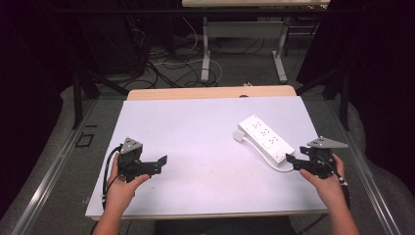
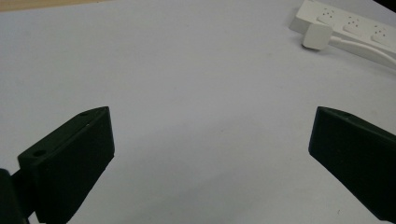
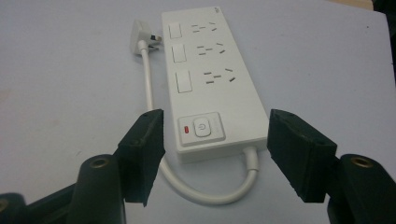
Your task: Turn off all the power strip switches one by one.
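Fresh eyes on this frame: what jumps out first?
The white power strip on the right side of the pale table, its cable looping back to an unplugged plug beside it. The right gripper sits at its switch end, jaws open. The left gripper is open over bare tabletop.

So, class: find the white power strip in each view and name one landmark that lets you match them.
High view: power strip lies right of centre, just ahead of the right gripper.
Left gripper view: top right corner.
Right gripper view: centre, beyond the open jaws.
Shared landmark: its white plug.
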